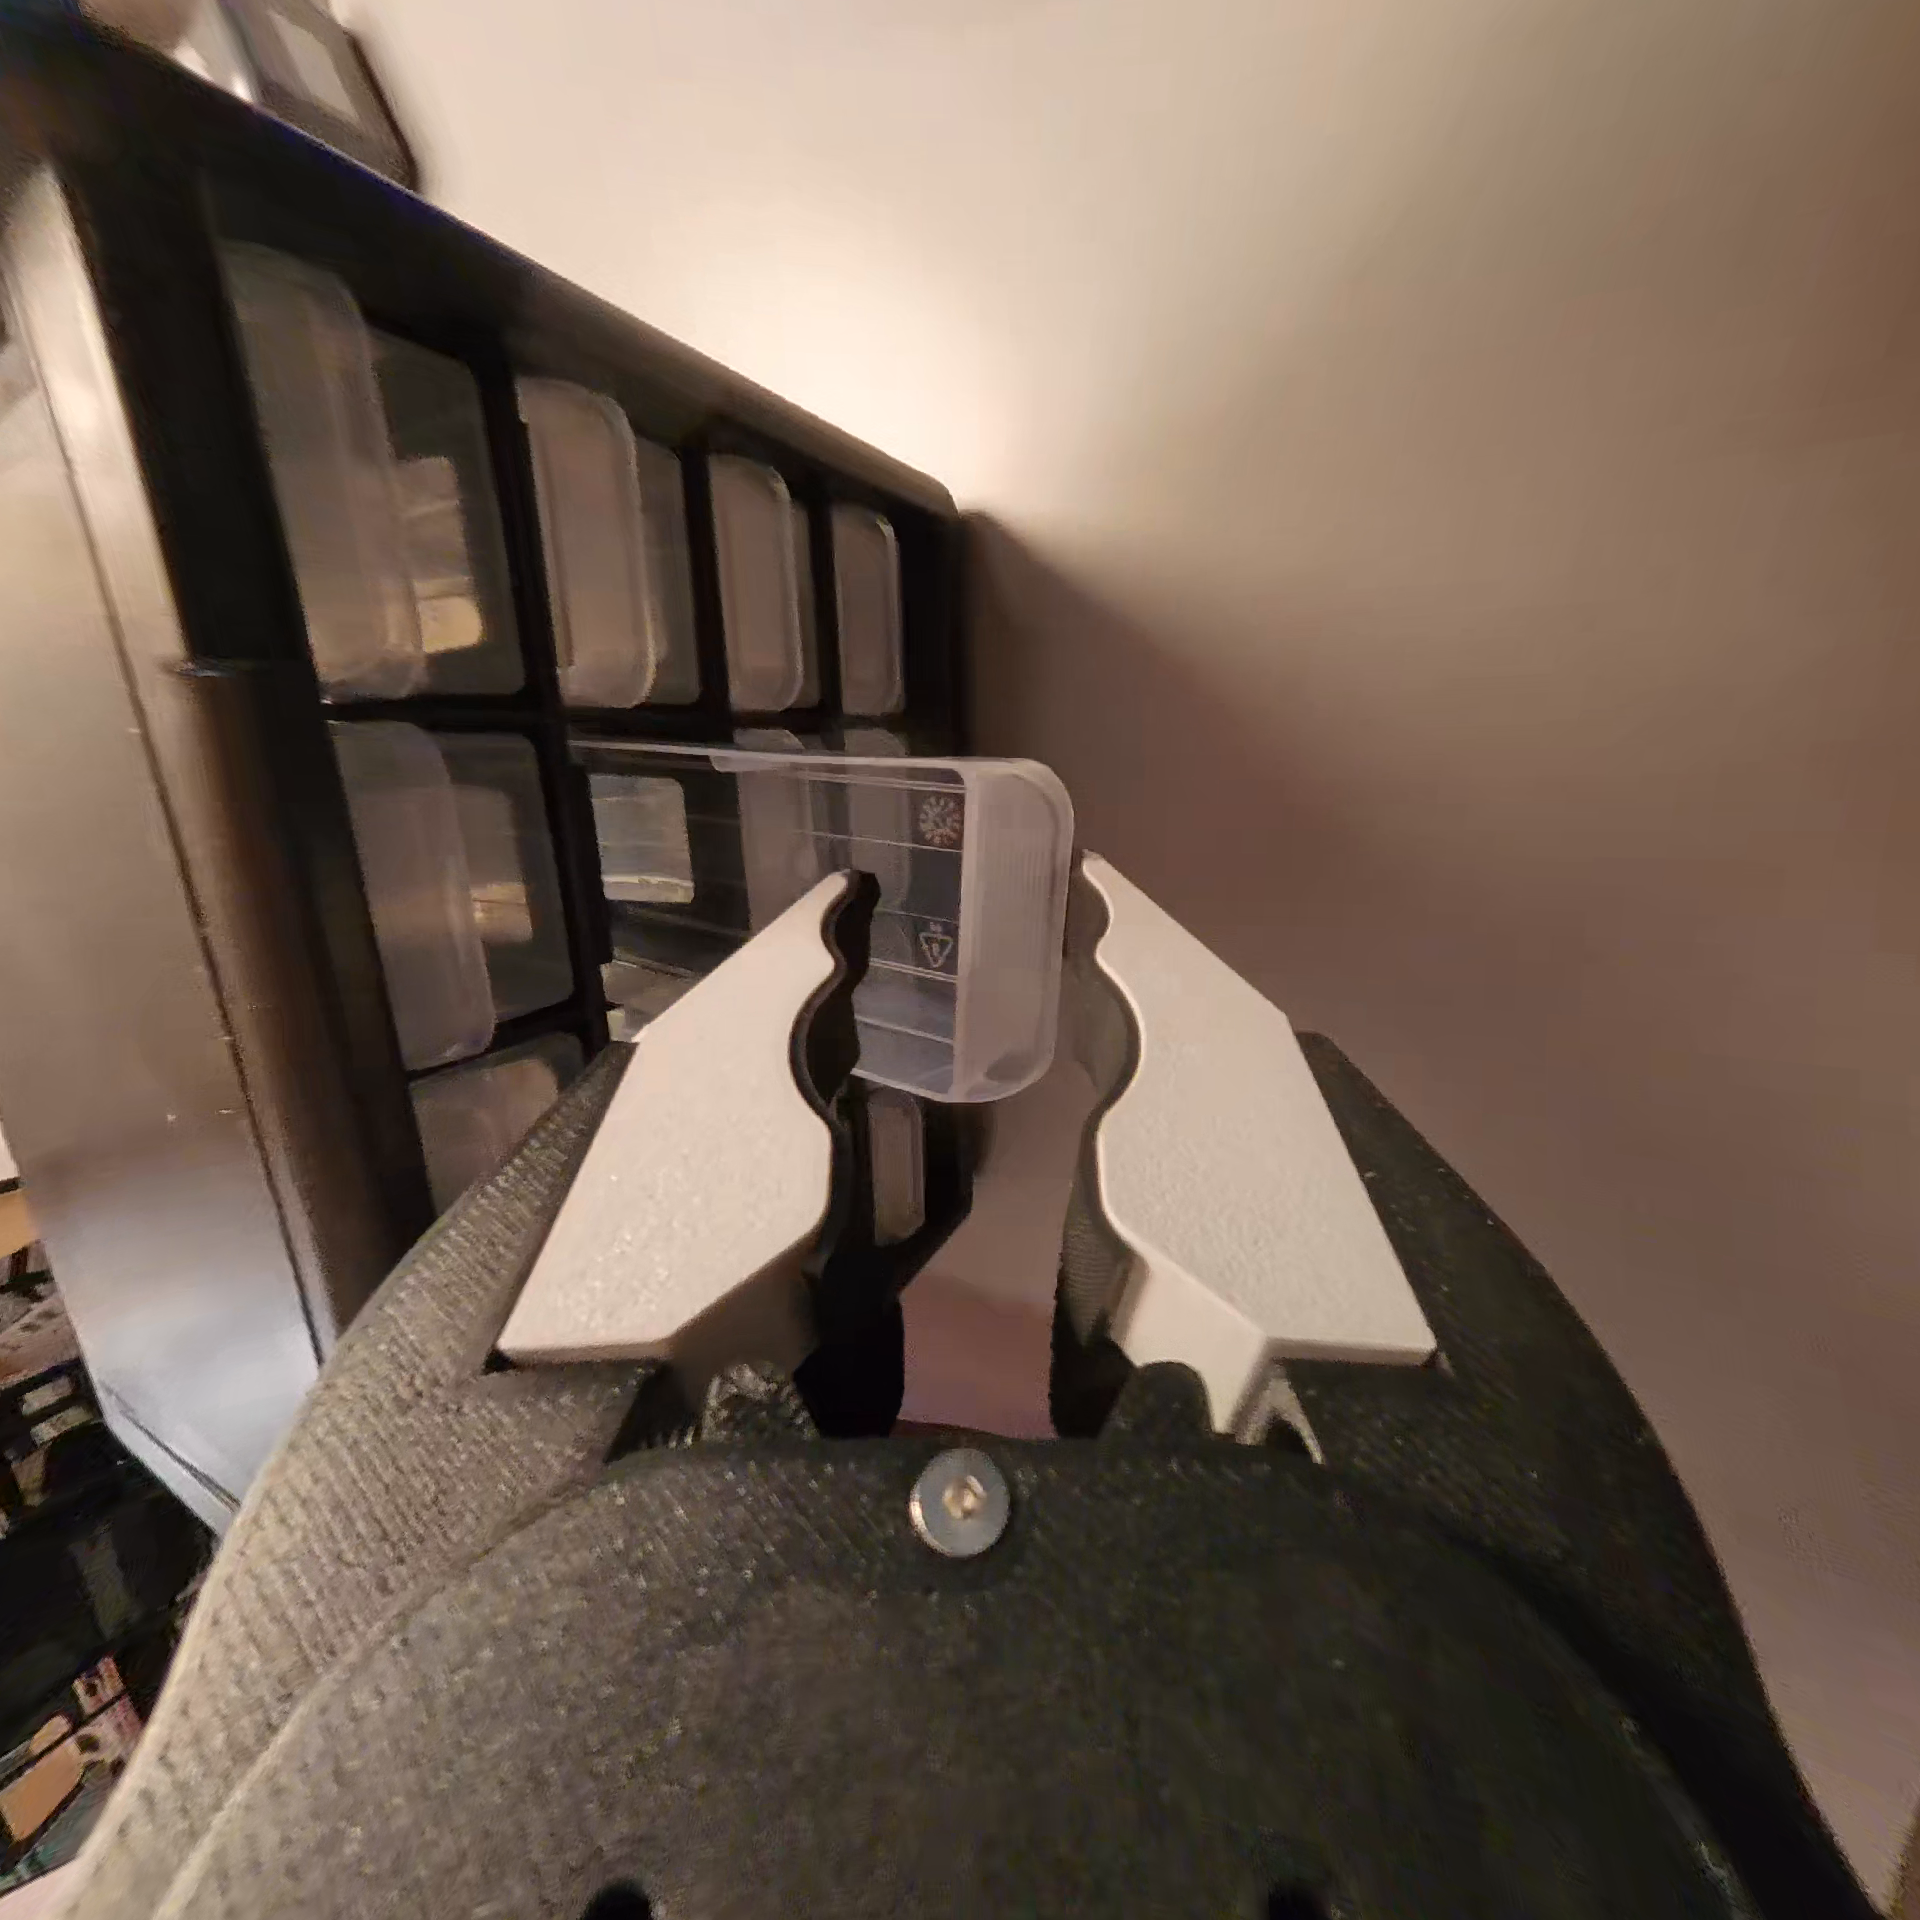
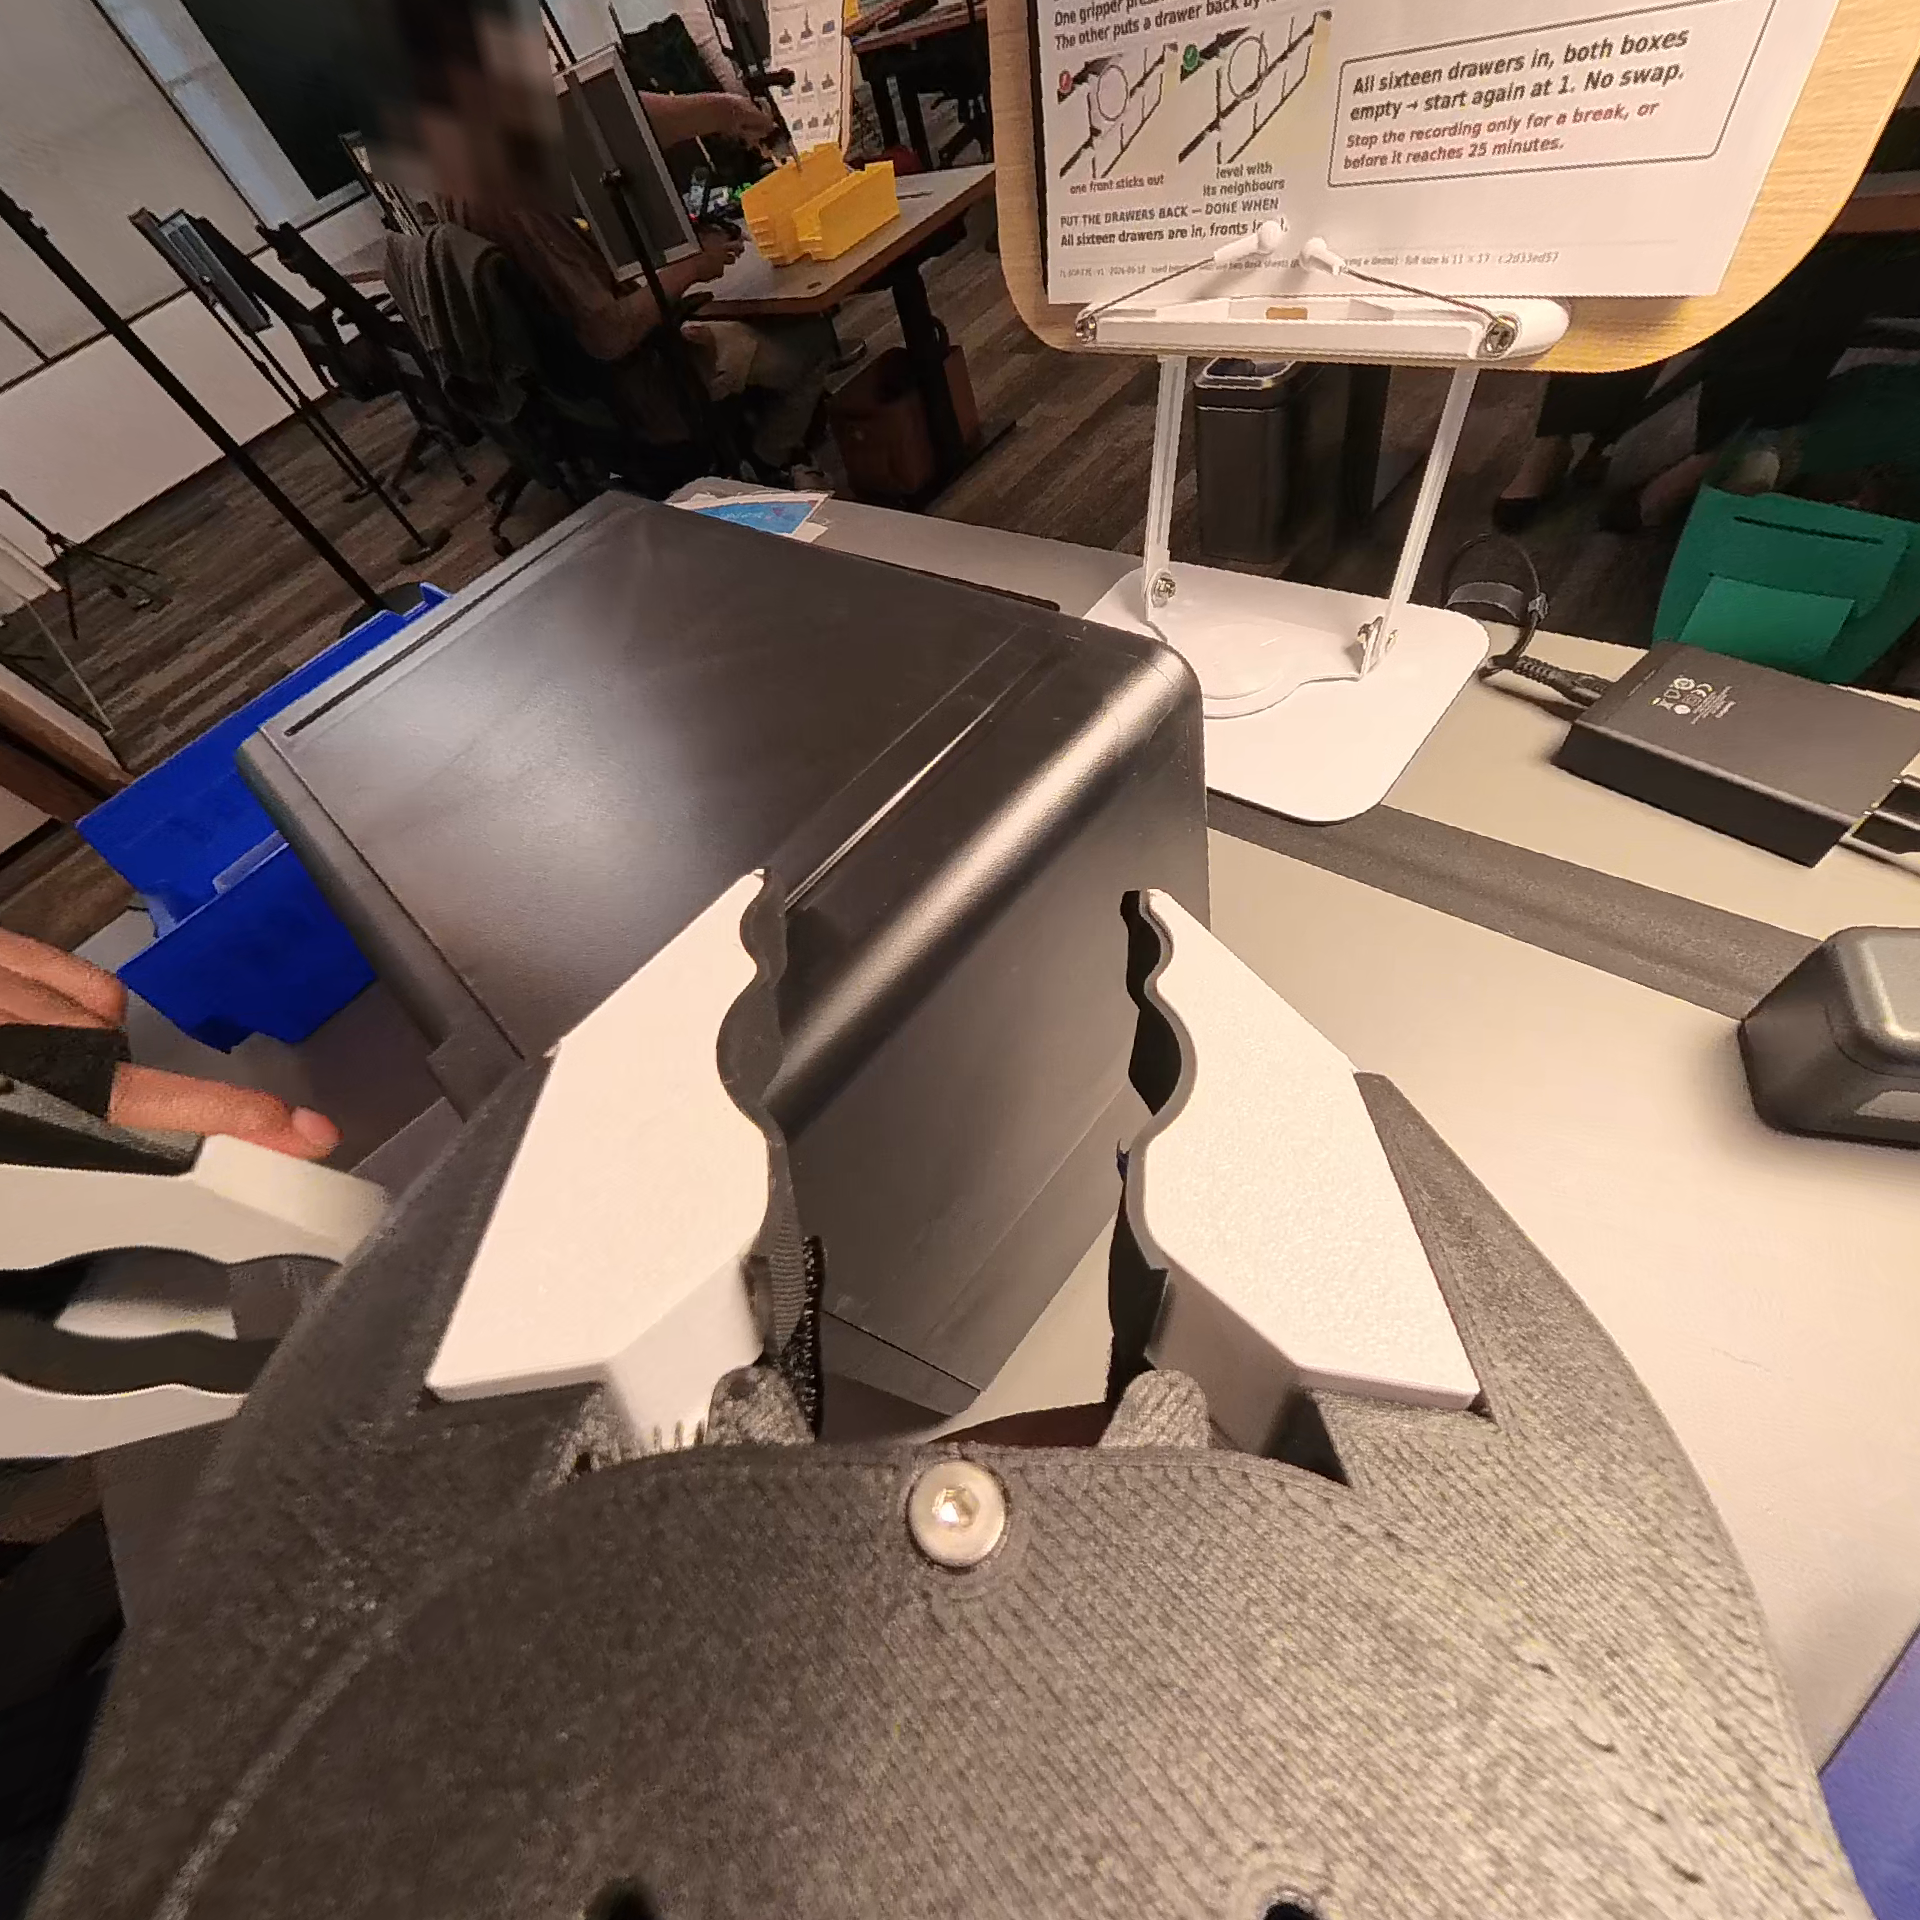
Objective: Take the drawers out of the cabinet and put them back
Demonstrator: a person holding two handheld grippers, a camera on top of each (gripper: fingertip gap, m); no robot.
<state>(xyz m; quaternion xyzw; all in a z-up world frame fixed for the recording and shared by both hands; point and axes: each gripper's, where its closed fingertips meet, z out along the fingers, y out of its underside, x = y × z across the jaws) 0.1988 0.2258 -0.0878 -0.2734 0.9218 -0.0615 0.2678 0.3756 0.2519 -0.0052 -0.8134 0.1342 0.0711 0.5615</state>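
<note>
A: Left gripper [image 1: 971,940], nearest thing first. What were the fingers doing?

B: Closed on the front end of a clear plastic drawer [image 1: 935,925]. The right pad sat against the frosted front face; the left fingertip [image 1: 831,914] was at the drawer's transparent side. Grip looked firm.

A: And the drawer itself?

B: Partly out of the black cabinet [image 1: 260,665]. Its back end was in a second-row slot, its front well clear of the neighbouring fronts. The other clear drawers [image 1: 582,540] in the rows around it sat flush in their slots.

A: Right gripper [image 2: 951,977]?

B: Fingers spread wide, nothing clamped. They straddled the cabinet's [image 2: 644,748] rounded top right edge. Whether the pads actually touched the casing, couldn't tell.

A: Beyond that?

B: To the left, the person's hand [image 2: 208,1112] on the other gripper's white finger. Past it a blue bin [image 2: 208,894], just beside the cabinet's far left side. Behind the cabinet on the grey table [image 2: 1455,1091], a white stand [image 2: 1320,707] carrying a printed instruction sheet [image 2: 1403,135]. To the right, a flat black box [image 2: 1745,748] with a cable, and nearer, a dark grey device [image 2: 1849,1039].

A: Farthest?

B: Another person seated at a desk with yellow bins [image 2: 810,208].
</note>
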